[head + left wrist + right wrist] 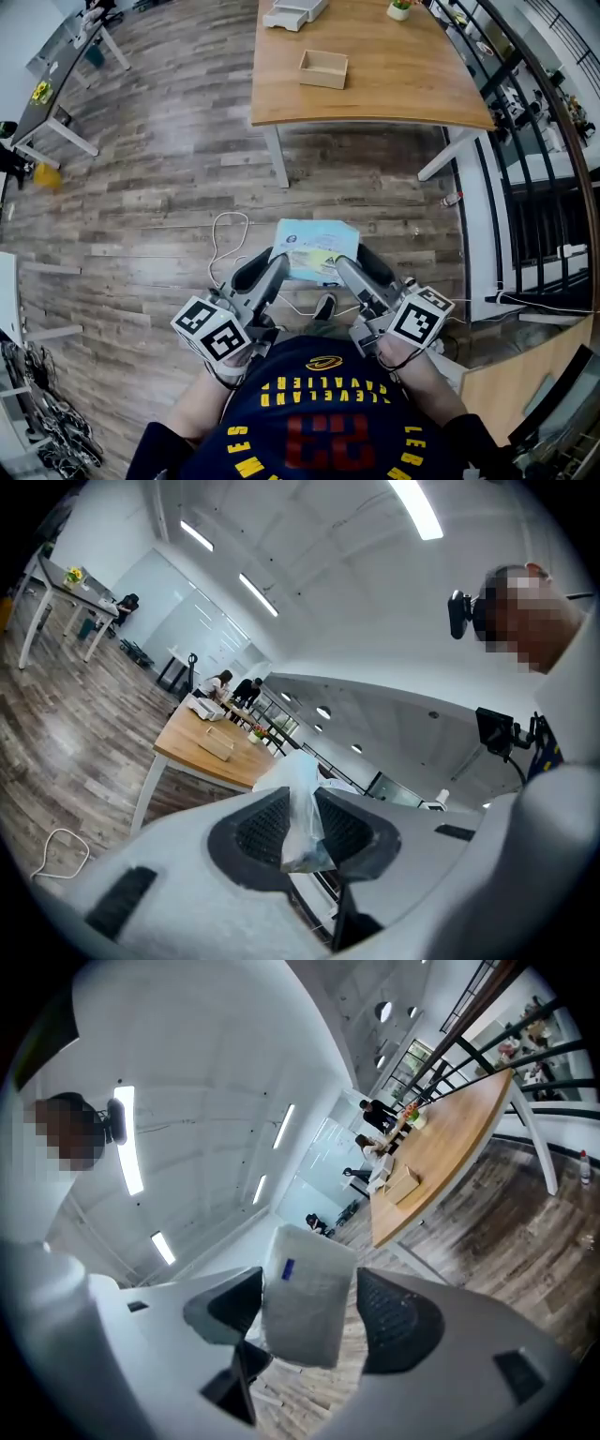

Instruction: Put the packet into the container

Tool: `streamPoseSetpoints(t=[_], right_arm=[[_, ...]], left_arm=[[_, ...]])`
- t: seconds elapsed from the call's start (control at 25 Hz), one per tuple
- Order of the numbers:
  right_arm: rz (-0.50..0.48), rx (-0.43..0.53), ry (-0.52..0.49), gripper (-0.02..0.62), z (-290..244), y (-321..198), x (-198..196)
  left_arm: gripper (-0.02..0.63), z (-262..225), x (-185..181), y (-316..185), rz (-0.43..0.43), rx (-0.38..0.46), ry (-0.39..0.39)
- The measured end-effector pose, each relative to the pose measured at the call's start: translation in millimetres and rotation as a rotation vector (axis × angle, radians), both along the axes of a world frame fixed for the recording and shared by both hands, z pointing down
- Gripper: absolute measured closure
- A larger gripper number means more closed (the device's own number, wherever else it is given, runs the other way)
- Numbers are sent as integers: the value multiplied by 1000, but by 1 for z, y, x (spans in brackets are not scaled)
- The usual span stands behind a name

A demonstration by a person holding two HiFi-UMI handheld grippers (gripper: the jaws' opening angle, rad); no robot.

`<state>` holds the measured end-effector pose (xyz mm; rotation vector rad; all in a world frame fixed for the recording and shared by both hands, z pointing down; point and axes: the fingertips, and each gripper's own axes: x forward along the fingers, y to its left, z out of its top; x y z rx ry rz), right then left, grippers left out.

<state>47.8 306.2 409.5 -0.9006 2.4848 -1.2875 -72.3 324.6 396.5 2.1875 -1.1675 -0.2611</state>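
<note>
A pale blue and white plastic packet (pixel 314 251) with a yellow patch hangs in front of my chest, above the wooden floor. My left gripper (pixel 272 267) is shut on its left edge; the left gripper view shows thin film (pixel 302 799) pinched between the dark pads (pixel 258 822). My right gripper (pixel 358 264) stands open around the packet's right side. In the right gripper view the packet (pixel 305 1297) sits between the wide jaws, with a gap to the right pad (pixel 394 1321). The container, a small open wooden box (pixel 323 68), rests on the wooden table (pixel 394 84) ahead.
A white drawer unit (pixel 295 14) and a potted plant (pixel 401 9) stand at the table's far end. A white cable (pixel 225 234) loops on the floor near my feet. A dark railing (pixel 525 122) runs along the right. Another desk (pixel 56 84) stands far left.
</note>
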Motion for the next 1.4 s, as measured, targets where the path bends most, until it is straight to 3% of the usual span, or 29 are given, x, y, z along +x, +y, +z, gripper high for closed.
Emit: streamPoseSetpoints(t=[0.32, 0.48, 0.6, 0.68, 0.72, 1.08, 1.4], right_arm=[[-5, 135, 117, 301, -11, -23, 29], [-2, 198, 170, 304, -17, -28, 36], [-10, 252, 228, 362, -18, -35, 37], [-22, 251, 245, 455, -14, -39, 35], [-22, 240, 242, 466, -12, -42, 35], [78, 186, 253, 535, -1, -101, 49], [163, 184, 284, 557, -15, -163, 45]], left_arm=[[526, 4, 15, -28, -80, -23, 55], [526, 6, 20, -37, -104, -41, 43], [526, 8, 22, -46, -112, -40, 41], [526, 8, 23, -53, -113, -41, 41], [526, 9, 24, -57, -111, -41, 38], [512, 12, 40, -112, -12, 44, -83], [494, 10, 35, -175, 70, 29, -54]])
